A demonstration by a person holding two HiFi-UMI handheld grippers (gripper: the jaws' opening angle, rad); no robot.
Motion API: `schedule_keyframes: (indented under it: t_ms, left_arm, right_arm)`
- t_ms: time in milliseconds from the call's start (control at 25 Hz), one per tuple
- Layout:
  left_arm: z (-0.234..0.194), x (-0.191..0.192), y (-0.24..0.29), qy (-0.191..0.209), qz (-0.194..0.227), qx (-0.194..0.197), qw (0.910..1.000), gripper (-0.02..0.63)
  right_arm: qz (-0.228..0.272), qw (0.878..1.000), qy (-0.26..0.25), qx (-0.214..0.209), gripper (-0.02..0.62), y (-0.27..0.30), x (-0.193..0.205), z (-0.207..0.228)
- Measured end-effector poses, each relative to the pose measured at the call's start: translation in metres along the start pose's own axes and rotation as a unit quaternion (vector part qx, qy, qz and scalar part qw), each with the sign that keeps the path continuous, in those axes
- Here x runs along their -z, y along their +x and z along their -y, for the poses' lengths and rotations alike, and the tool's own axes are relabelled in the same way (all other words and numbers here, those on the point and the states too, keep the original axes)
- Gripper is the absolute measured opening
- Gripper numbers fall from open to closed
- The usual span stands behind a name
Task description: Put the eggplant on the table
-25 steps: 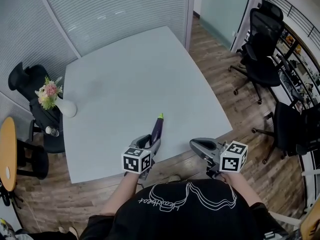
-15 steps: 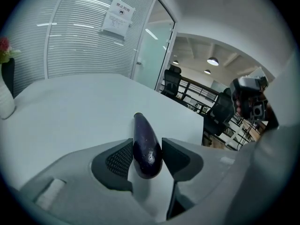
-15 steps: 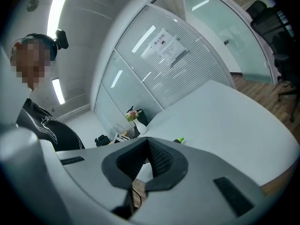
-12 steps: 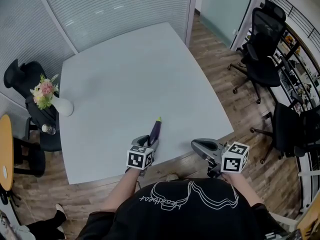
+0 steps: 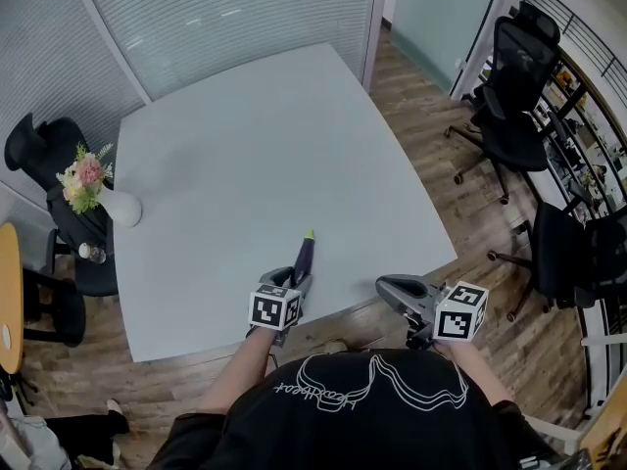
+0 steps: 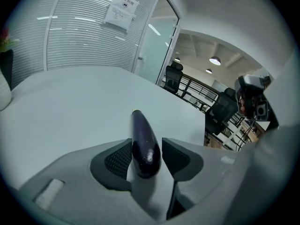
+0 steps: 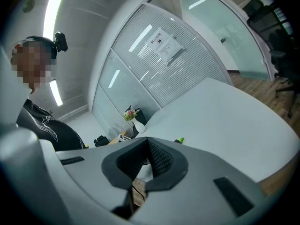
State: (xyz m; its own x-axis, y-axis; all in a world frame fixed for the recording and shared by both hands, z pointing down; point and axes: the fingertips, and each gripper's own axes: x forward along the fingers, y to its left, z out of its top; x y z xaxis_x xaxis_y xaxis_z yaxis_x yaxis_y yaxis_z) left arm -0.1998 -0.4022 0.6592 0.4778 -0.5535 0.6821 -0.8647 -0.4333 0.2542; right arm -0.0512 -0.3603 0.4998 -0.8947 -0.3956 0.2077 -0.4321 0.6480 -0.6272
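The left gripper (image 5: pixel 298 282) has come down toward the desk (image 5: pixel 245 135) over the past second, and the eggplant (image 5: pixel 306 255) has come down with it. A second ago the eggplant rode higher above the near edge. Now it lies low and close over the surface just inside that edge, a little right of its middle, with its green tip pointing toward the far edge.

The left tongs are clamped on the eggplant's blunt purple end, the pads set fairly wide to take its girth (no sign yet of them letting go). From the left gripper view a shadow sits right under the fruit, but whether the eggplant actually rests on the desk I cannot tell.

The right gripper (image 5: pixel 394 290) has hardly shifted; it hangs off the near edge toward the right corner, its tongs closed with nothing between them.

By my judgement the lowering is all but finished, so what remains is to settle the eggplant onto the surface, spread the left tongs and draw back.
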Motion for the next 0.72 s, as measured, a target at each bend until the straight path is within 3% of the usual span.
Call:
schedule_keyframes:
  t_ms: [480, 720]
  left_arm:
    - [0.007, -0.005, -0.007, 0.001, 0.019, 0.020, 0.9996, 0.258]
    - [0.011, -0.028, -0.031, -0.017, 0.057, 0.029, 0.9978, 0.259]
  right_arm:
    - [0.007, 1.000, 0.006, 0.012, 0.009, -0.017, 0.007, -0.001]
    - [0.009, 1.000, 0.001, 0.006, 0.009, -0.016, 0.005, -0.007]
